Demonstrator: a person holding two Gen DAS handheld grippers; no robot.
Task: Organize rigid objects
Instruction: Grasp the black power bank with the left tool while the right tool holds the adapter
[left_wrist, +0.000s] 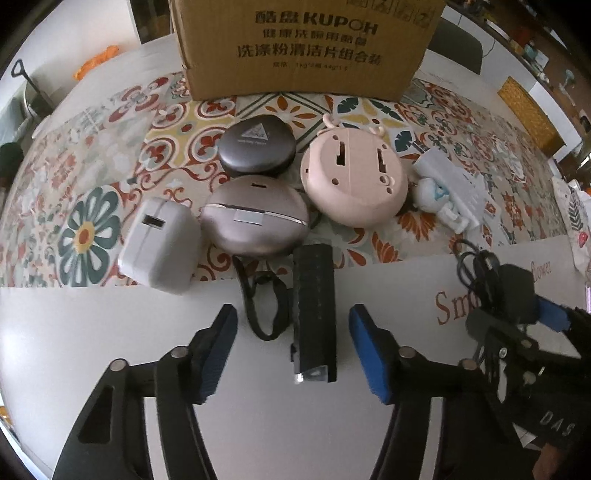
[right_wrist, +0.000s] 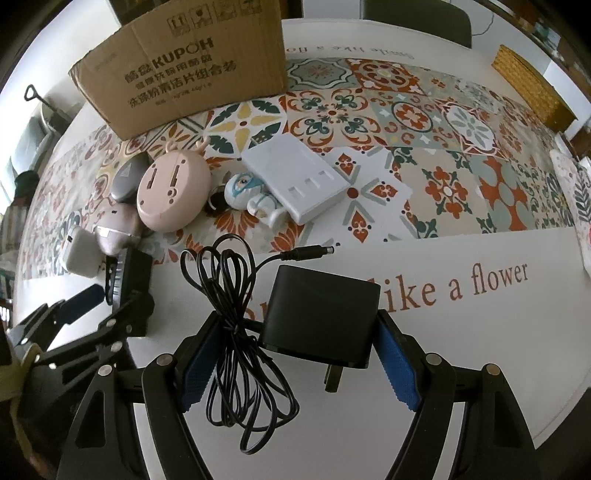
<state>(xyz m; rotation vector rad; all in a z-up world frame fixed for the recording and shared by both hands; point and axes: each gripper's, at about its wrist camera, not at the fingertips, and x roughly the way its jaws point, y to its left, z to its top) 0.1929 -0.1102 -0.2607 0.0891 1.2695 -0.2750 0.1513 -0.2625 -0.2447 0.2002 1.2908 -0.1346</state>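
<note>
My left gripper (left_wrist: 293, 349) is open around a black rectangular device (left_wrist: 314, 314) with a wrist strap (left_wrist: 264, 302), lying on the white table. Beyond it lie a white charger (left_wrist: 159, 245), a metallic oval case (left_wrist: 255, 219), a dark round case (left_wrist: 256, 149), a pink round device (left_wrist: 354, 177), a small white figurine (left_wrist: 441, 201) and a white flat box (left_wrist: 452, 177). My right gripper (right_wrist: 295, 349) is shut on a black power adapter (right_wrist: 321, 317), its coiled black cable (right_wrist: 236, 332) hanging at the left finger. The adapter also shows in the left wrist view (left_wrist: 515, 291).
A brown cardboard box (left_wrist: 306, 40) stands at the back on the patterned tablecloth (left_wrist: 88, 192); it also shows in the right wrist view (right_wrist: 184, 70). A wicker basket (right_wrist: 528, 85) sits at the far right. A patterned cloth (right_wrist: 576, 192) lies at the right edge.
</note>
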